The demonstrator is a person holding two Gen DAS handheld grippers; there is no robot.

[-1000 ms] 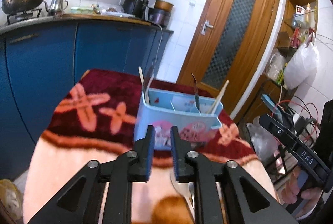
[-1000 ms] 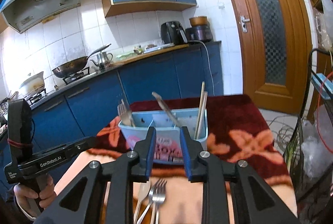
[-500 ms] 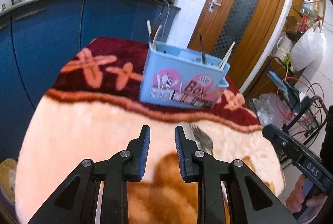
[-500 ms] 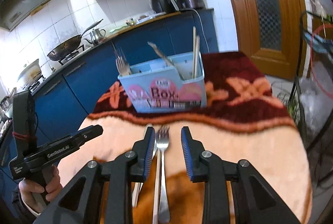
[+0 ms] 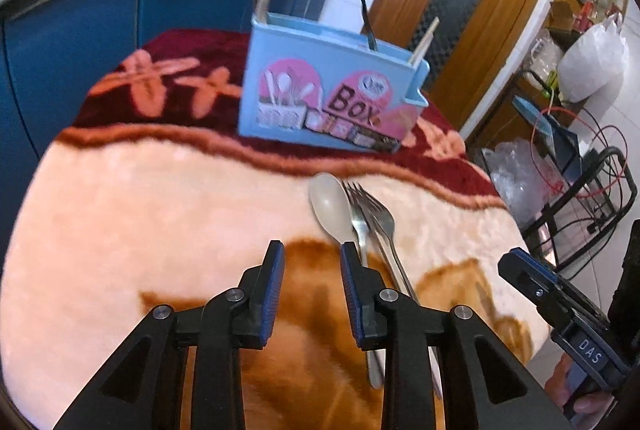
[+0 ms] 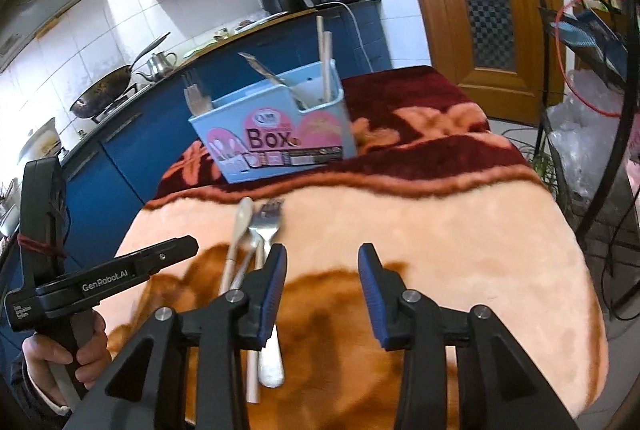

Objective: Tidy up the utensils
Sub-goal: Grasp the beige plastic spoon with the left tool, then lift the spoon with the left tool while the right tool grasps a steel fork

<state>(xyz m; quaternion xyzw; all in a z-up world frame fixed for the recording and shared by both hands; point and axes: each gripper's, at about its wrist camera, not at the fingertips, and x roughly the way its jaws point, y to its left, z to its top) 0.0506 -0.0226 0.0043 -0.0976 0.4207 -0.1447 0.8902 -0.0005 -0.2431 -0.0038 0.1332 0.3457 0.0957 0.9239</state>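
1. Left wrist view: my left claw hangs with its jaws apart and nothing between them, low over a peach and maroon blanket. Just ahead and slightly right of it lie a pale spoon and two forks, bunched together, handles running under its right finger. Further ahead stands the blue utensil box.

2. The box holds a few upright pieces: pale handles at its left end, a dark utensil and a chopstick towards the right.

3. Right wrist view: my right claw is wider apart, also empty. The spoon and forks lie ahead and left of it, beside its left finger. The box stands beyond, holding a fork, a slanted utensil and chopsticks in separate sections.

4. I judge I am about to pick up a loose piece; next, one claw must centre over a single handle and close.
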